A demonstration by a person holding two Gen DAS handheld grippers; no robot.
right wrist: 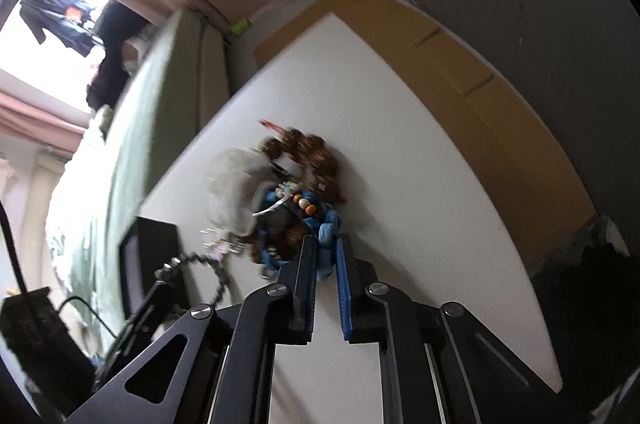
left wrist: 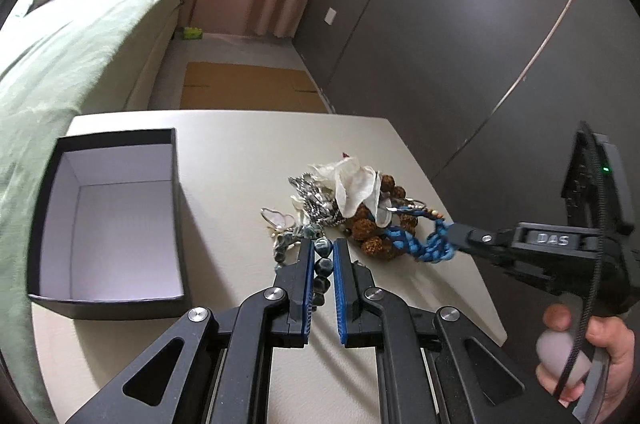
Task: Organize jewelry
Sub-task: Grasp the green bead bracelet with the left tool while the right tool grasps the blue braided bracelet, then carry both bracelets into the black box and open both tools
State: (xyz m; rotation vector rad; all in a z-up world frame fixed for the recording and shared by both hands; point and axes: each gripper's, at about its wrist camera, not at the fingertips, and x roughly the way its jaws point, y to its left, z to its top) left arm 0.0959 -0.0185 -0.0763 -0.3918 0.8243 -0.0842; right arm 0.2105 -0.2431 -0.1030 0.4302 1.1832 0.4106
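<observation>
1. Cream-coloured table (left wrist: 240, 152) fills the lower half of the left wrist view, with a green bed (left wrist: 72, 48) beyond its far-left side and dark grey wall panels to the right.
2. Black box (left wrist: 176, 224) with a white inside stands open on the table's left part, well apart from the jewelry; nothing shows inside it.
3. Jewelry pile (left wrist: 340, 200) lies near the table's right edge: brown bumpy beads (left wrist: 366, 226), white petal-like pieces (left wrist: 356, 184), silver chains, all tangled together.
4. Right gripper (left wrist: 454, 230) reaches in from the right, its jaws closed on a blue braided bracelet (left wrist: 416, 244) that trails into the pile.
5. Left gripper (left wrist: 323, 256) has its jaws narrowly apart around a string of dark blue-grey stone beads (left wrist: 322, 268); the beads sit between the blue pads, seemingly pinched.
6. Risk, as a judgement: both strands are tangled in the pile, so pulling either away could drag the heap toward the near table edge, or a strand could slip free of the pads.
7. Hard to make out: the right wrist view is motion-blurred, so the pile's details smear. The bracelet's far end and the bead string's other end are buried, and whether the two are knotted together cannot be told.
</observation>
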